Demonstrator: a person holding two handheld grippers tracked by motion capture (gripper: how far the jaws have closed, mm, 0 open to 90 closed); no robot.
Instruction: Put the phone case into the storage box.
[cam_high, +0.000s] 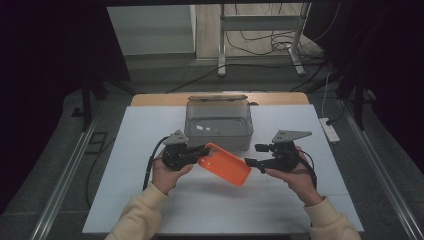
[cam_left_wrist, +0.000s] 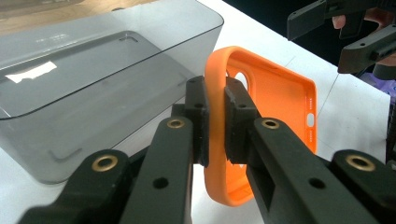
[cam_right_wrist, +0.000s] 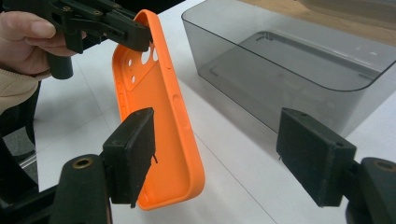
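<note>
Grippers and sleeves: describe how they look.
Both the left gripper and right gripper are black, with flat rectangular pads on slotted links with brass-coloured pivots. Each carries a grey three-cornered plate and trails a black cable. The sleeves are cream knit.

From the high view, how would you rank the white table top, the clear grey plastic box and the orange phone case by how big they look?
1. White table top, by far the largest.
2. Clear grey plastic box.
3. Orange phone case, smallest; it is held up off the table, nearer the camera, and looks smaller than the box even so.
</note>
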